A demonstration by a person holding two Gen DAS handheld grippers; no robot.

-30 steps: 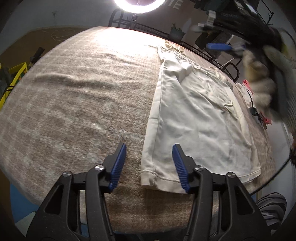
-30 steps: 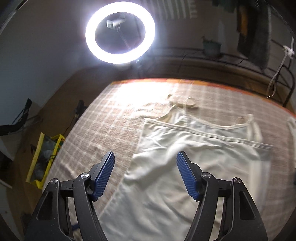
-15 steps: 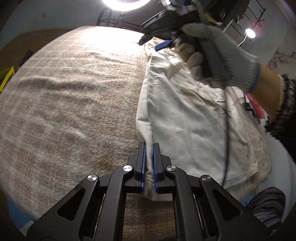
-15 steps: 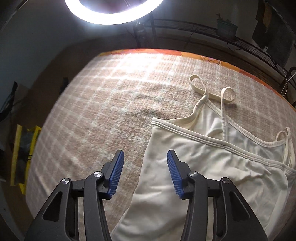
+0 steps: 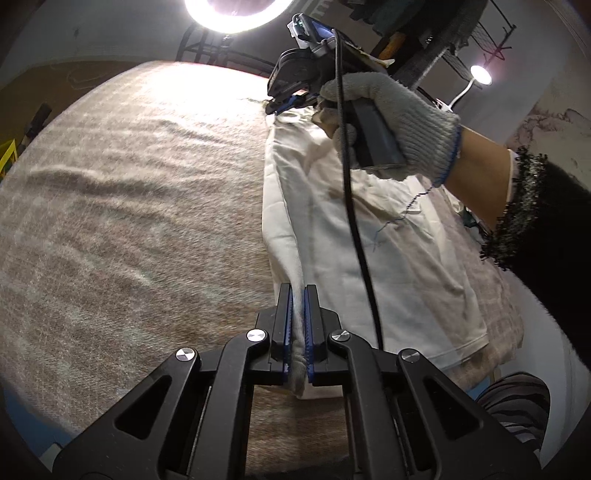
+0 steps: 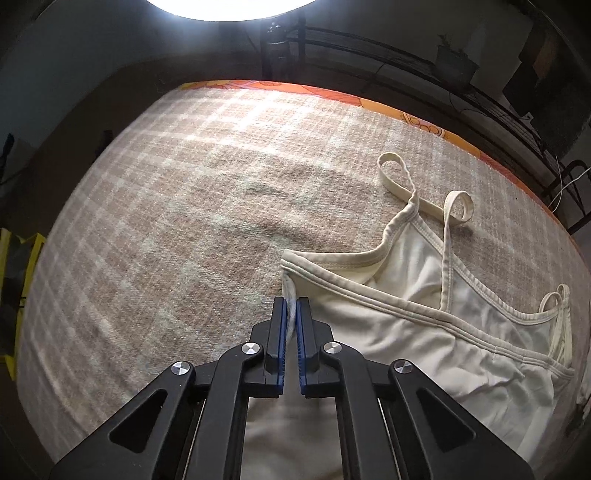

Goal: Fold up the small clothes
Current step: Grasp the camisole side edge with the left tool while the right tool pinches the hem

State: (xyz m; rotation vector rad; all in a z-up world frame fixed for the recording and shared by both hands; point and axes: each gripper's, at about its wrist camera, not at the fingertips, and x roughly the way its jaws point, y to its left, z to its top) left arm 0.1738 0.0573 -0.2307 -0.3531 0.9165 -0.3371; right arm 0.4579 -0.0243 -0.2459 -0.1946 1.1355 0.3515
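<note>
A cream strappy top [image 5: 399, 236] lies flat on a beige checked blanket [image 5: 129, 221]. My left gripper [image 5: 298, 291] is shut on the top's near left hem corner, with cloth pinched between the blue pads. My right gripper [image 6: 290, 301] is shut on the top's [image 6: 406, 332] upper left corner by the armhole. In the left wrist view the right gripper [image 5: 284, 105] shows at the far end of the top, held by a gloved hand [image 5: 391, 118]. The thin shoulder straps [image 6: 399, 181] lie loose on the blanket [image 6: 184, 206].
A bright ring light [image 5: 232, 14] stands beyond the far edge. A dark metal rack [image 6: 406, 70] runs behind the table. A yellow crate [image 6: 18, 280] sits on the floor to the left. The blanket's right edge [image 5: 509, 332] drops off near the top.
Both grippers went from open to shut: the left closed on the hem corner first, then the right moved down to the armhole corner and closed on it.
</note>
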